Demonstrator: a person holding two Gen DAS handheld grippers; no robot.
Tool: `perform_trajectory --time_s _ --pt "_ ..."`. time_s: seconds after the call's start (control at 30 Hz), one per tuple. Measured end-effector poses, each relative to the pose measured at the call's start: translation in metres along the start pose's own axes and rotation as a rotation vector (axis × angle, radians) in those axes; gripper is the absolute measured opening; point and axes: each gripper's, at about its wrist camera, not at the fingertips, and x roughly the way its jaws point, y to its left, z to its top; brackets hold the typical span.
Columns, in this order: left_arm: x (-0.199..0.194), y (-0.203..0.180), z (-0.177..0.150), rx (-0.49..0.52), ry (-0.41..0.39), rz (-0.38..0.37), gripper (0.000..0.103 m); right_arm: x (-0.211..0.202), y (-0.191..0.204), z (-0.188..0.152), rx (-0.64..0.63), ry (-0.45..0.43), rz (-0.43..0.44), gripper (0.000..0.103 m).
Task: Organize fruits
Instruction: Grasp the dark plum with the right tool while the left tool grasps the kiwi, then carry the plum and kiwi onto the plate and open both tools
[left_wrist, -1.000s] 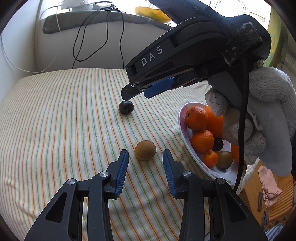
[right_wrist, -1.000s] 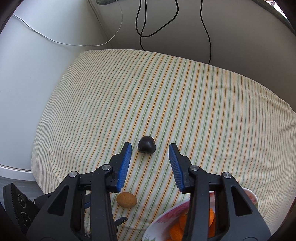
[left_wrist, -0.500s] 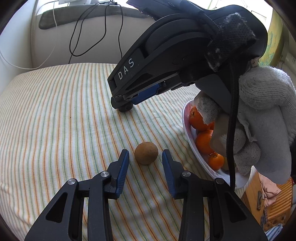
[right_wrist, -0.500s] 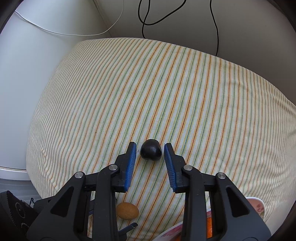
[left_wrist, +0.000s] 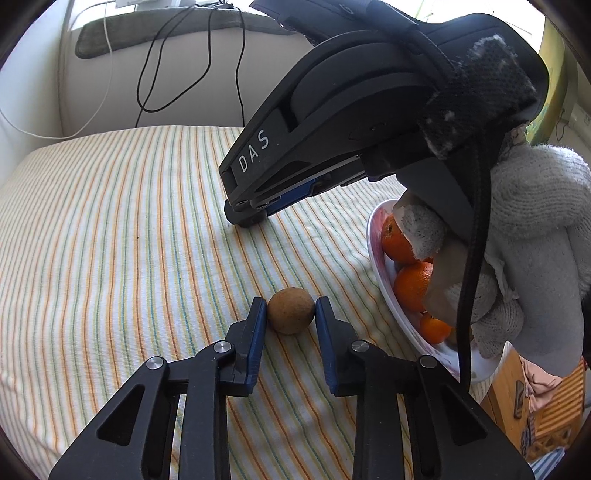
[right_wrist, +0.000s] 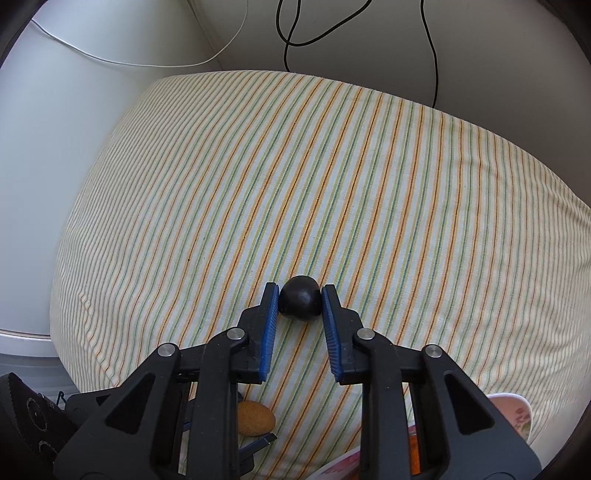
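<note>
Clamping the round brown fruit (left_wrist: 291, 310) in the left tool (left_wrist: 290, 312) and the small dark plum (right_wrist: 299, 300) in the right tool (right_wrist: 299, 301), both fruits rest on the striped bench cloth (left_wrist: 110, 229), outside the white bowl (left_wrist: 380, 291) holding oranges (left_wrist: 412, 286).

The gloved hand (left_wrist: 517, 236) hides most of the bowl's (left_wrist: 376, 251) fruit.

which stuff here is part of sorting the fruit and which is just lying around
Part of the job:
- brown fruit, between the left gripper fingers
- dark fruit, between the right gripper fingers
- bowl with oranges

Just lying about:
- black cable
- white cable
- striped cloth
</note>
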Motion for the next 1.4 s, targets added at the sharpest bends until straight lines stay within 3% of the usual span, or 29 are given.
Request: perform_trajectory --time_s 0.5,1.0,1.4 --pt "-0.021 -0.008 -0.007 -0.013 -0.043 -0.003 0.025 -0.056 -0.006 -0.03 0.006 -0.102 0.008 0.024" --pt "-0.061 -0.027 -0.01 0.01 -0.098 -0.017 0.025 -0.144 -0.014 -0.1 -0.019 -0.271 0.032 0.024" --pt "-0.062 -0.044 -0.005 0.025 -0.112 -0.04 0.025 -0.176 -0.029 -0.16 0.021 -0.388 0.048 0.024"
